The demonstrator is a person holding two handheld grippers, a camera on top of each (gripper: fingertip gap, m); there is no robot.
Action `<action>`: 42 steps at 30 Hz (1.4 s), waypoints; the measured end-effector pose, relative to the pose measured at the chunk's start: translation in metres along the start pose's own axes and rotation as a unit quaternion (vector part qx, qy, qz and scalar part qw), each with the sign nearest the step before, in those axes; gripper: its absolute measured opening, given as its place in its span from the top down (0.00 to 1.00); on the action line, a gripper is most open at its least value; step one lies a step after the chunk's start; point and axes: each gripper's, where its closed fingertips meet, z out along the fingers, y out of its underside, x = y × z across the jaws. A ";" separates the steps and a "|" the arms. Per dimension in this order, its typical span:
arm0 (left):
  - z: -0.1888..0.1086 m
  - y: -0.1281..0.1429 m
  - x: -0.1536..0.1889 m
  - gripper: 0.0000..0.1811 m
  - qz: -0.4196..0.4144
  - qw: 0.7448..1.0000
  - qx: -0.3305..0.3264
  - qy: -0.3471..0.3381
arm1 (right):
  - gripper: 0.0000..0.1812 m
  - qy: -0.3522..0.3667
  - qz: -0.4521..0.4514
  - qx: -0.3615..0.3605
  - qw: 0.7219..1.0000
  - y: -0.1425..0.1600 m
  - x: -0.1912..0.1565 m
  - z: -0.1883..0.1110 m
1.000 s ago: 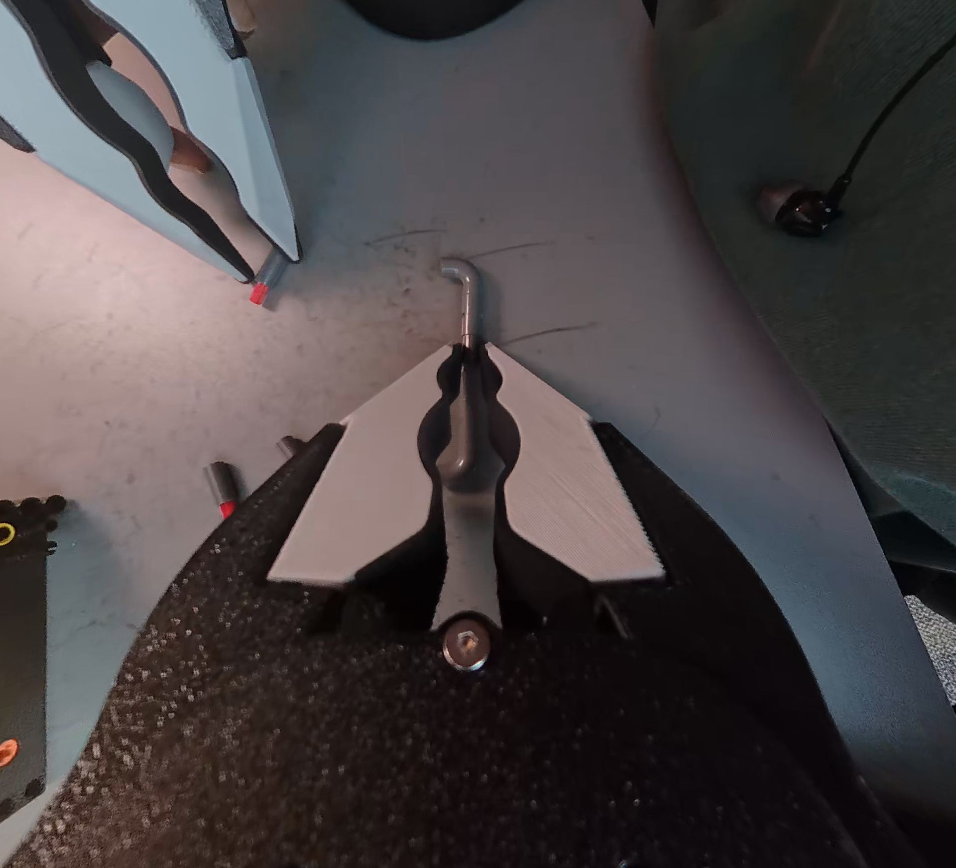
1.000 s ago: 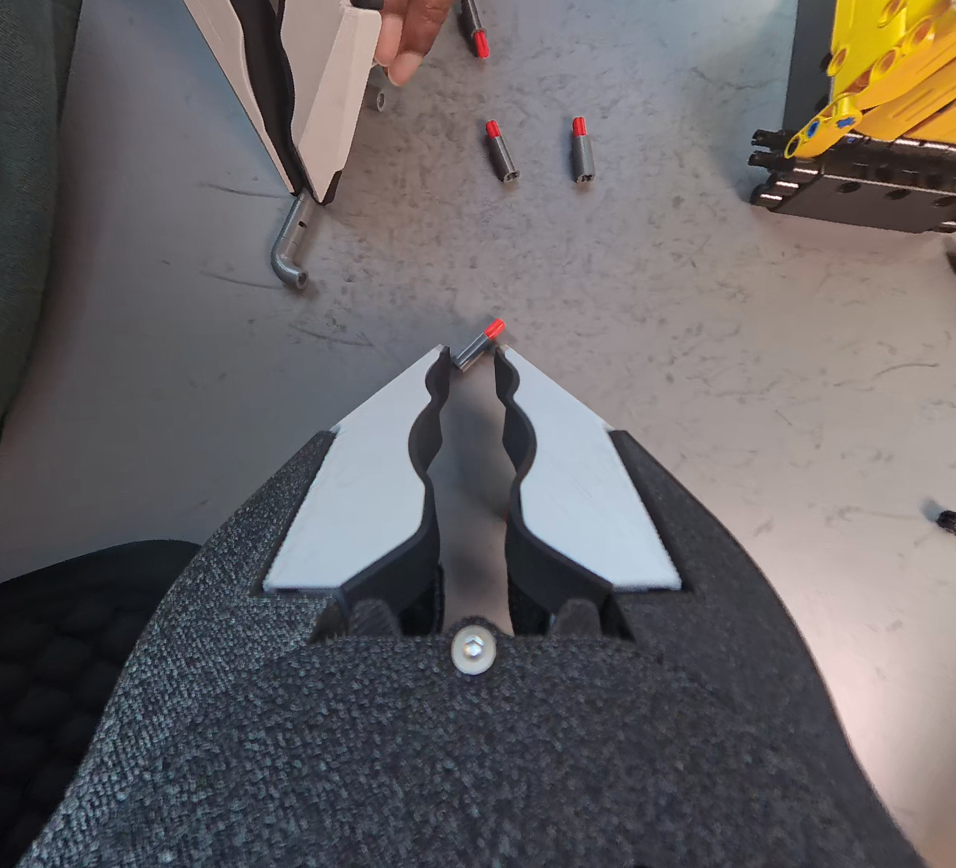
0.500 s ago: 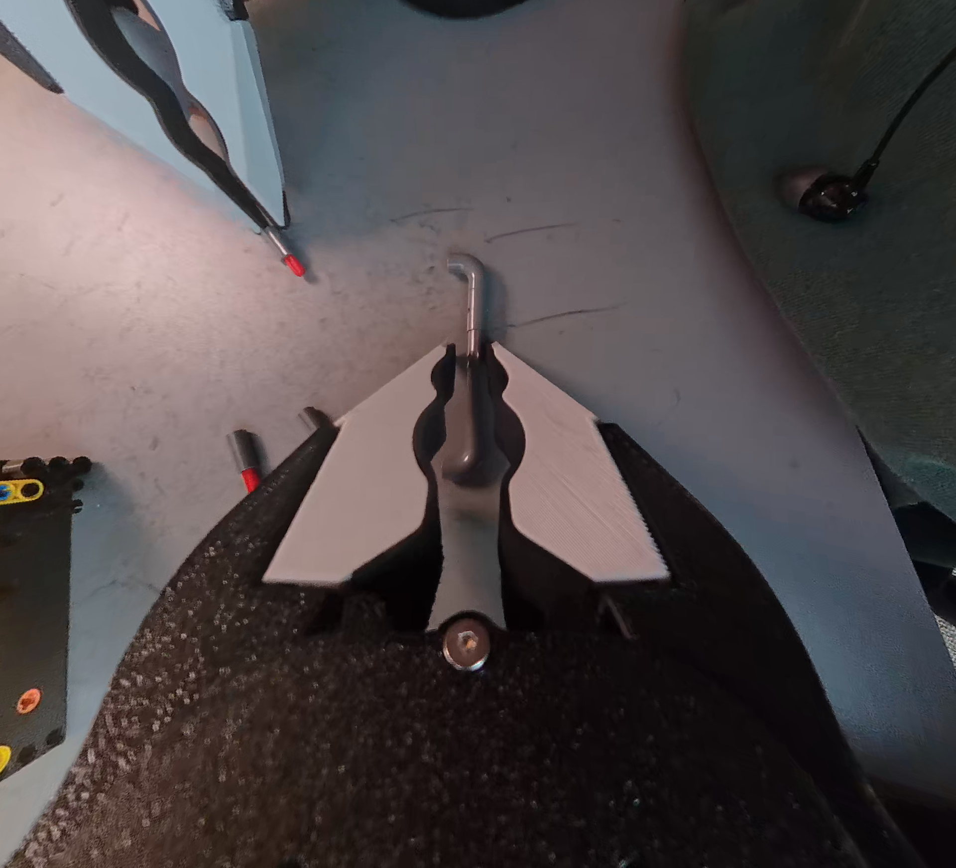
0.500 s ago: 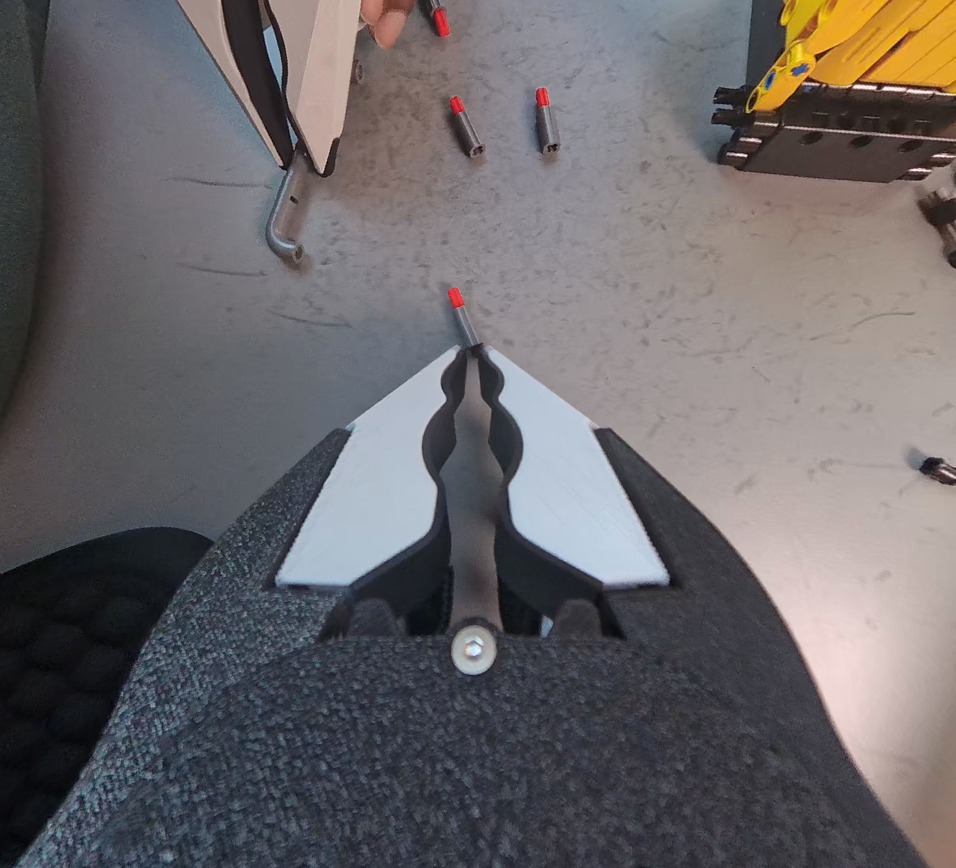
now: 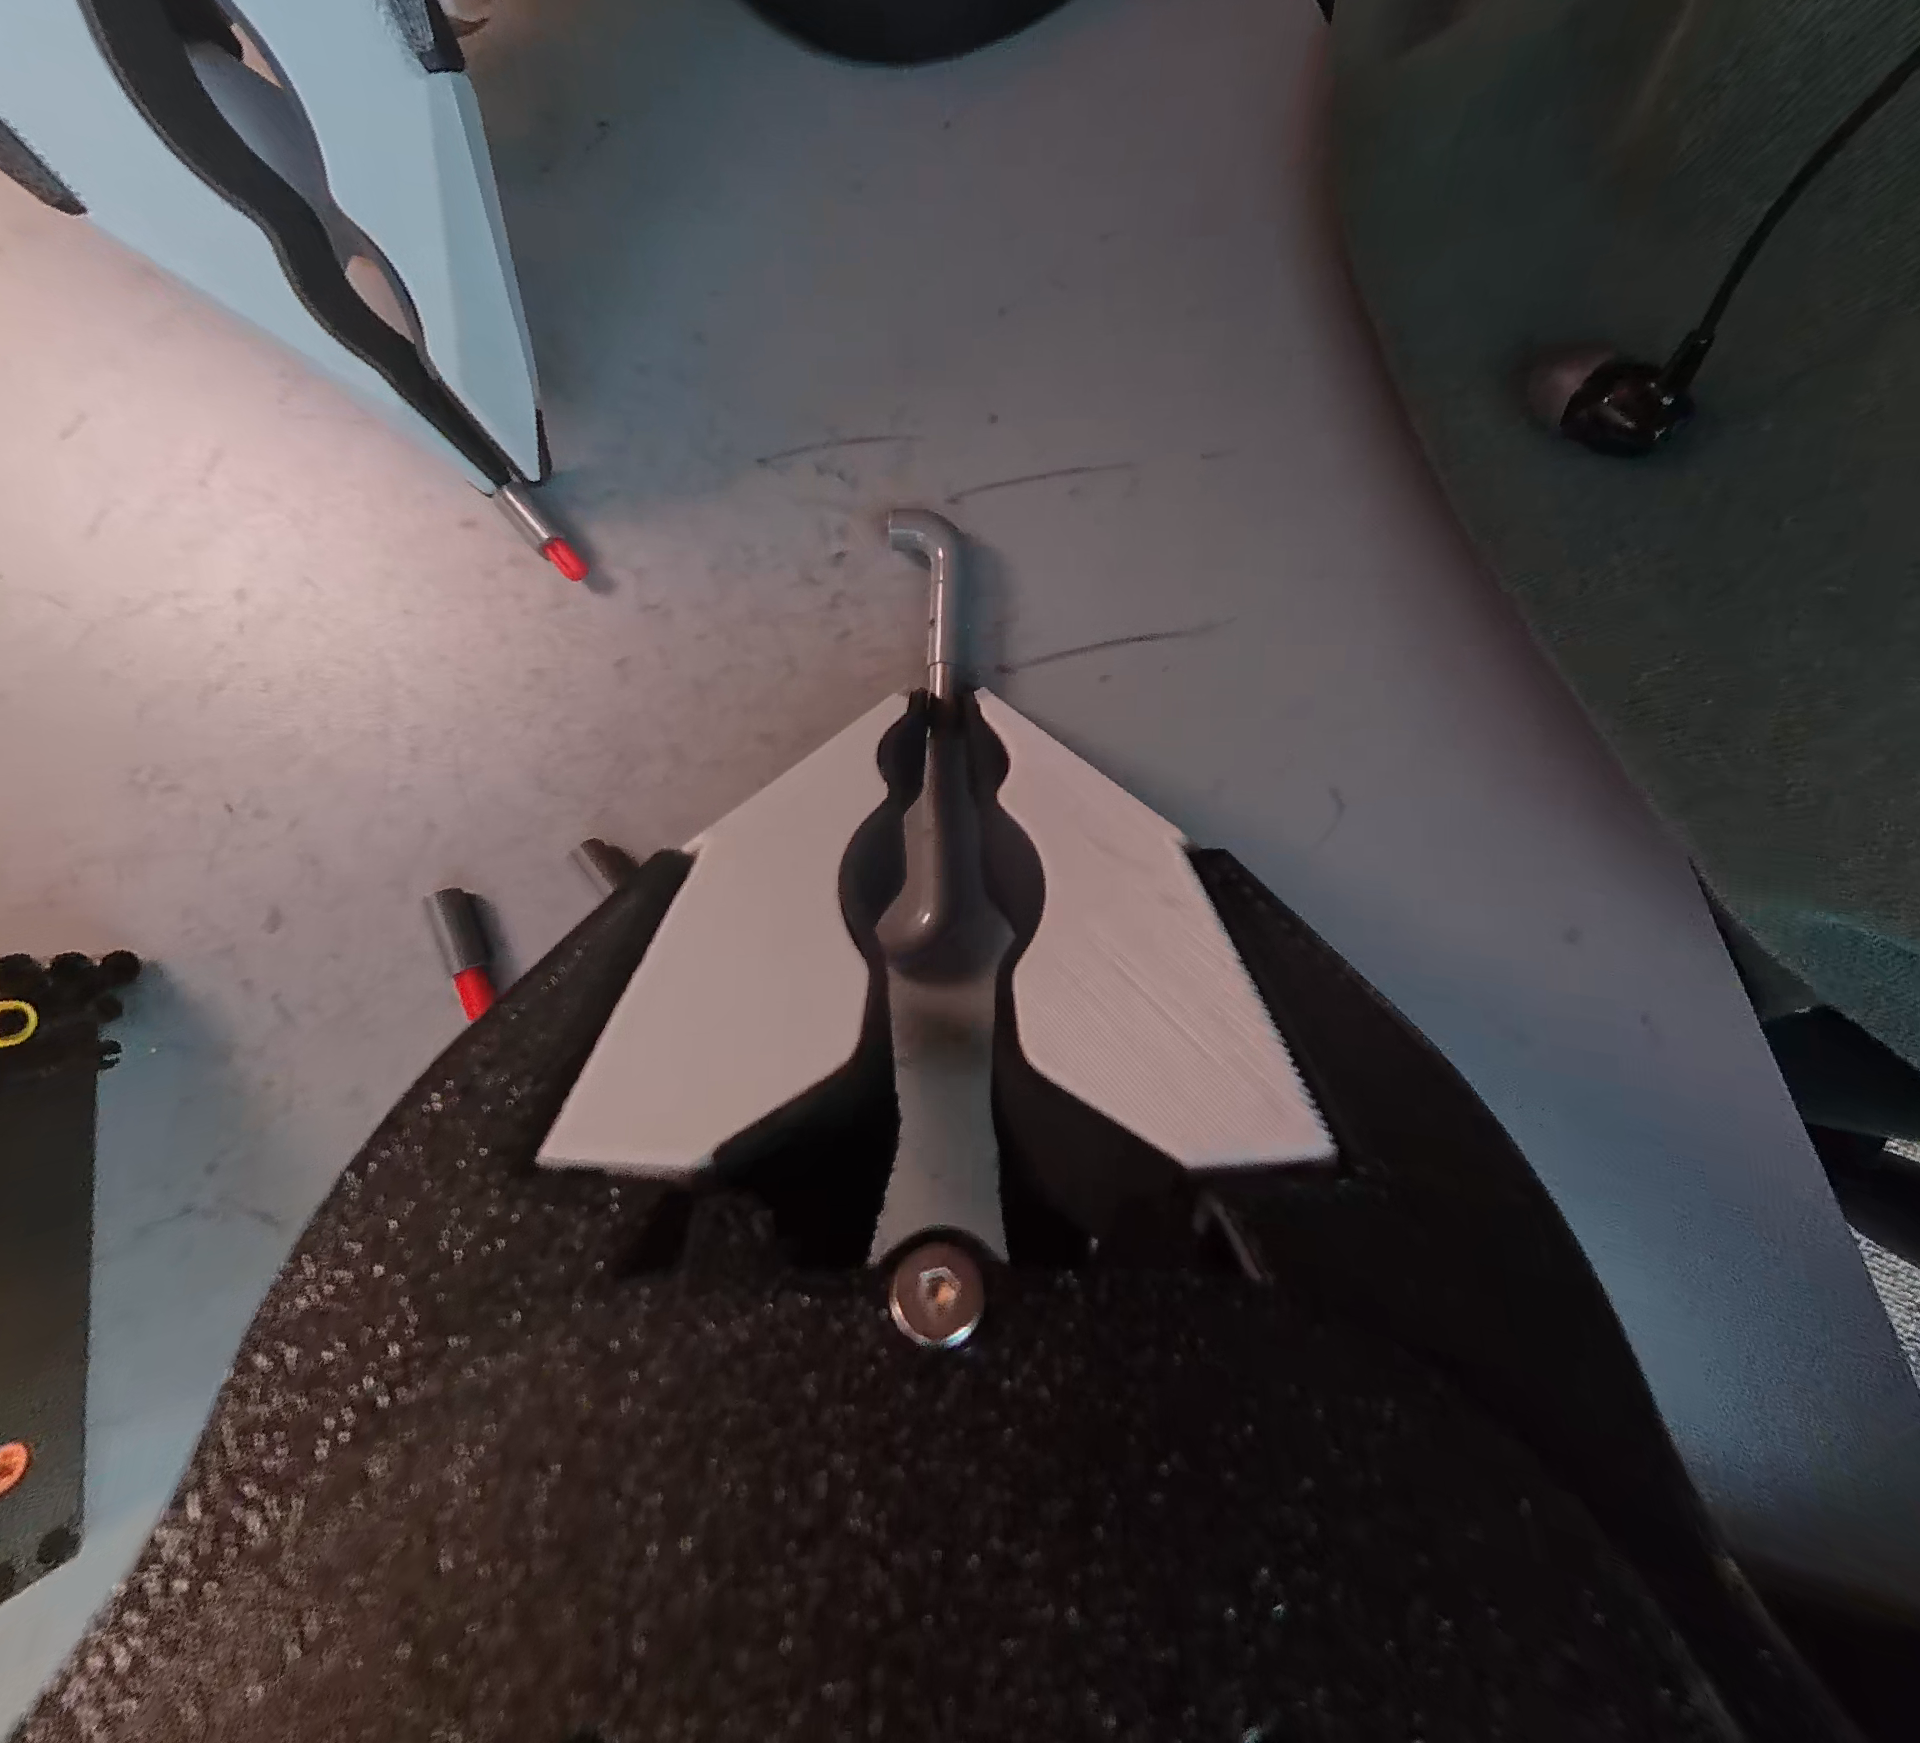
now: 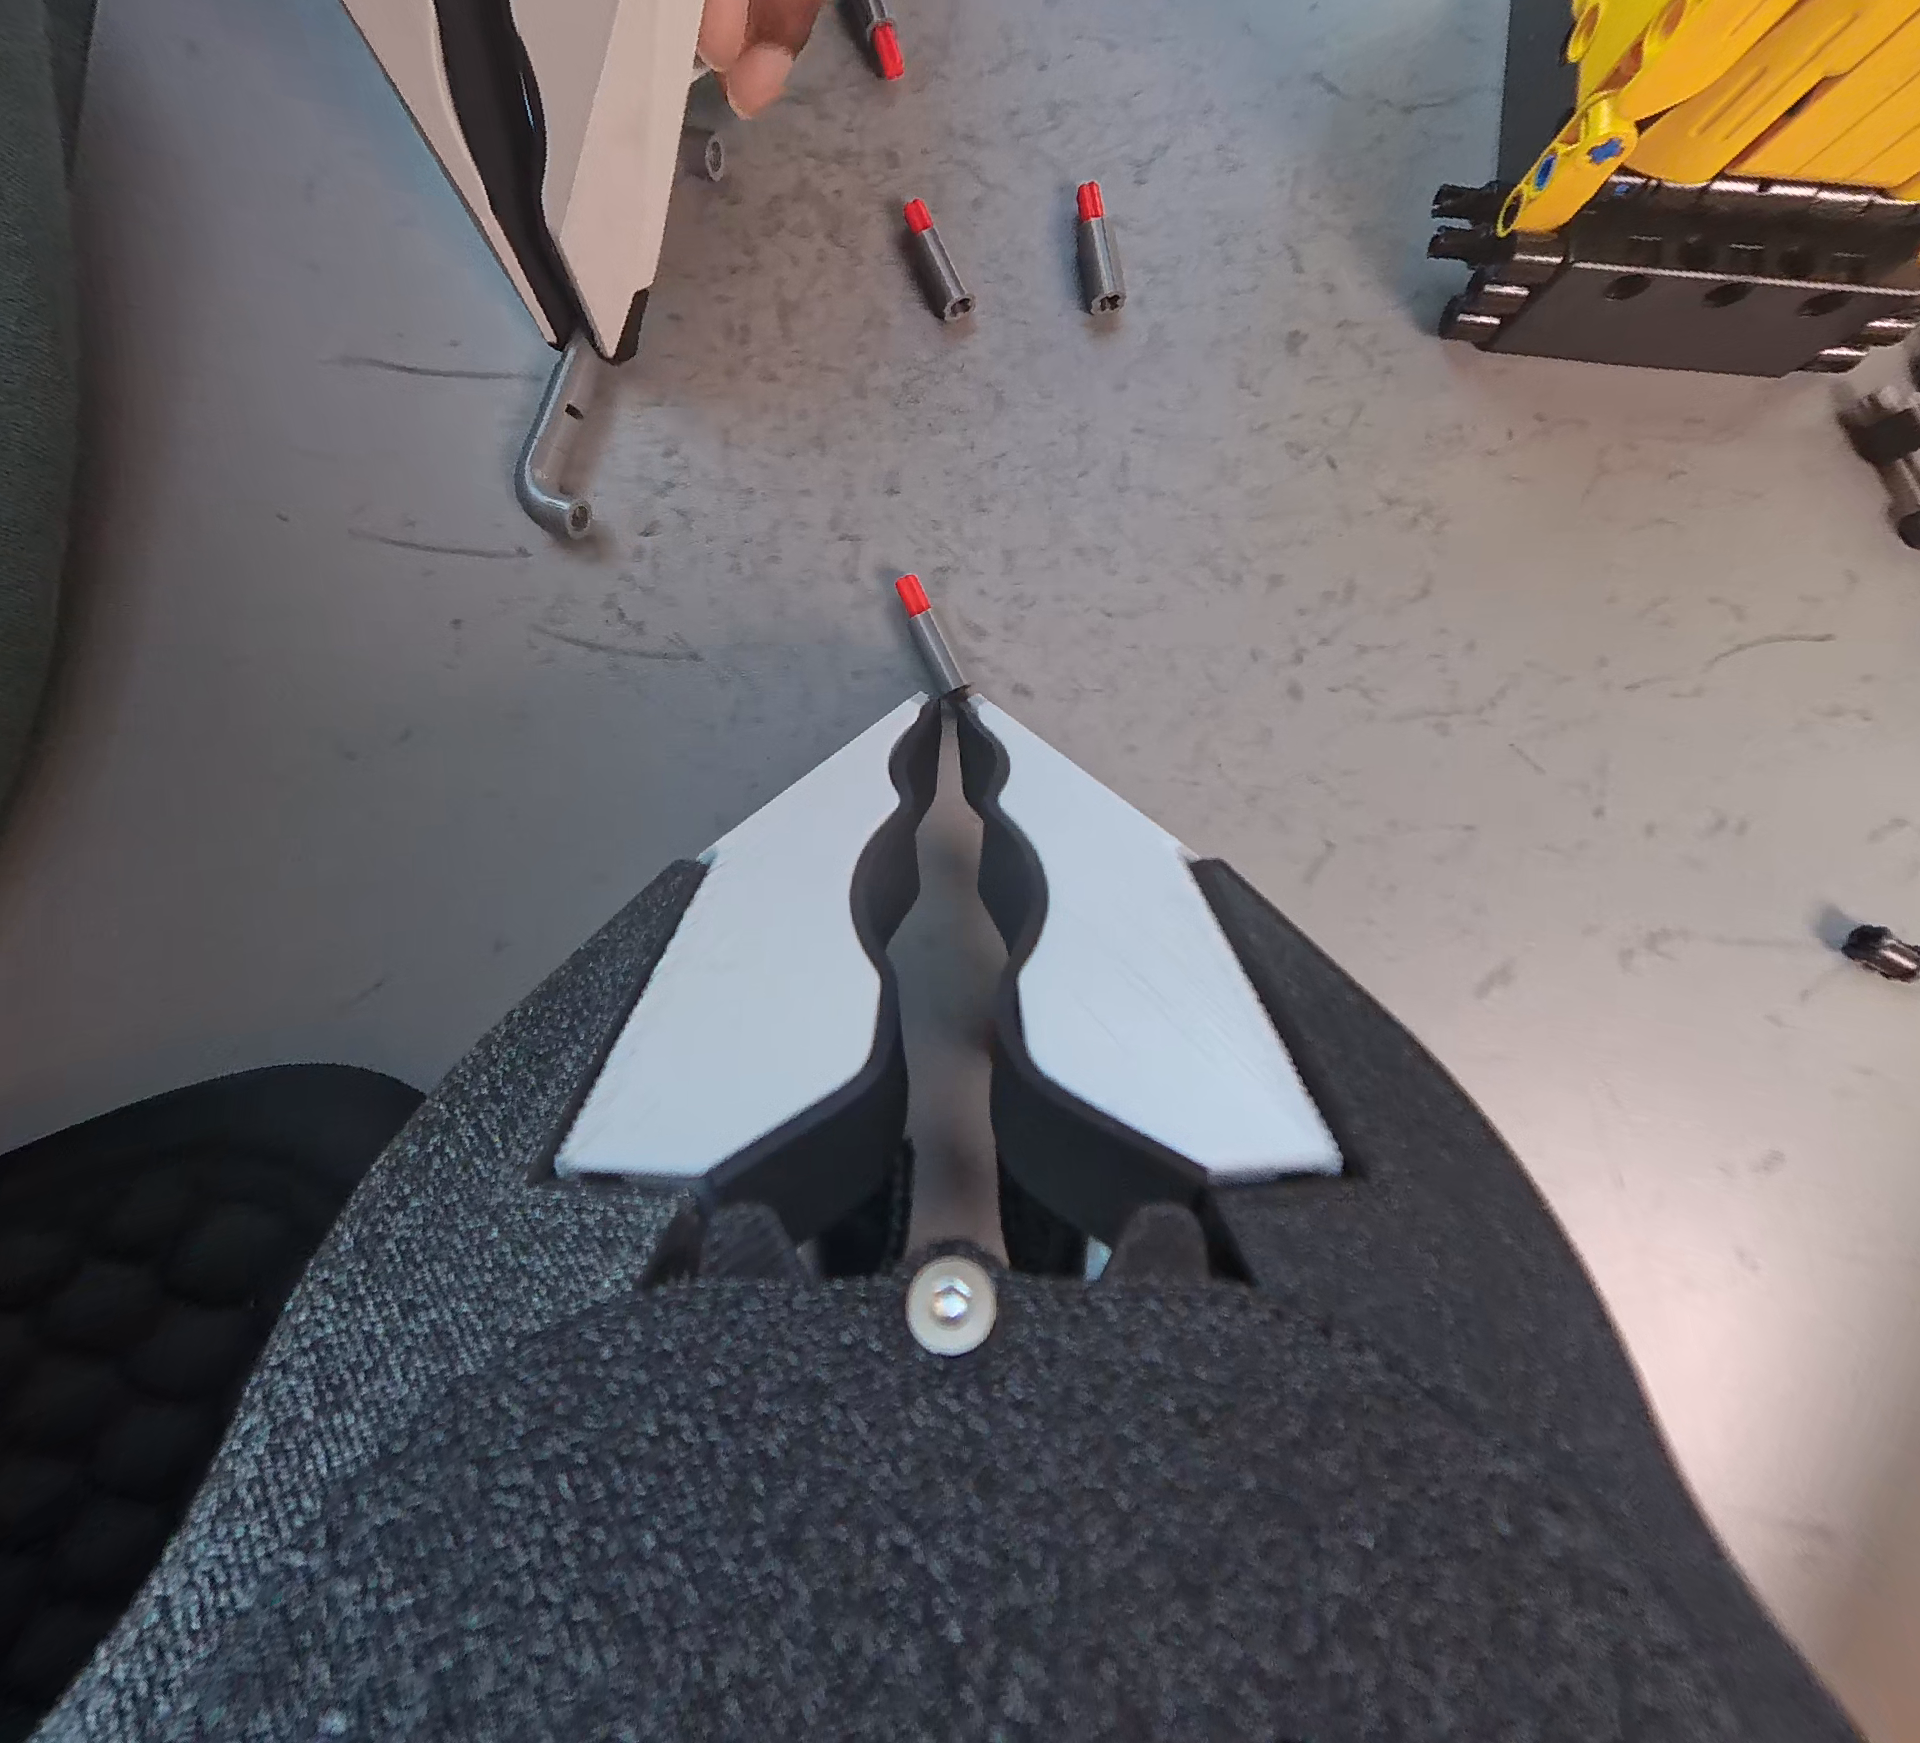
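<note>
My left gripper (image 5: 943, 698) is shut on a grey bent rod (image 5: 940, 597), whose hooked end points away over the grey table (image 5: 1091, 291). The same rod (image 6: 556, 457) and left gripper (image 6: 594, 343) show at the upper left of the right wrist view. My right gripper (image 6: 948, 701) is shut on a small grey pin with a red tip (image 6: 927, 633), which sticks out forward past the fingertips. In the left wrist view the right gripper (image 5: 514, 480) and its pin (image 5: 540, 535) sit upper left, a short way from the rod's hook.
Three more red-tipped pins (image 6: 937, 259) (image 6: 1096, 249) (image 6: 873, 15) lie on the table beyond. A yellow and black brick model (image 6: 1704, 135) stands at the upper right. Small black parts (image 6: 1881, 950) lie at the right edge. An earbud on a cord (image 5: 1600, 410) rests on grey-green fabric. My right fingertips sit around 11 cm from my left ones.
My right gripper closed on the red-tipped pin, which turned from lying crosswise at the tips to pointing straight forward. The left gripper kept hold of the bent rod.
</note>
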 end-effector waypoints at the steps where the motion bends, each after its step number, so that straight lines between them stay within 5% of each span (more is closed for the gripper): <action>1: 0.000 0.000 0.000 0.97 0.001 1.000 0.001 0.000 | 0.98 0.000 0.000 0.000 1.000 0.000 0.000 0.000; 20: -0.004 0.005 -0.007 0.97 -0.007 1.000 -0.003 -0.016 | 0.90 0.002 -0.001 0.002 1.000 0.000 0.001 -0.002; 26: 0.001 -0.002 0.000 0.97 0.000 1.000 0.013 0.008 | 0.96 -0.026 -0.038 0.011 0.999 -0.014 -0.009 0.010; 32: 0.001 -0.002 0.001 0.97 0.011 1.000 0.016 0.007 | 0.97 -0.134 -0.086 -0.002 0.987 -0.022 -0.056 0.018; 42: -0.004 0.004 -0.017 0.94 -0.002 1.000 0.018 -0.025 | 0.97 -0.140 -0.088 -0.011 0.986 -0.013 -0.066 0.011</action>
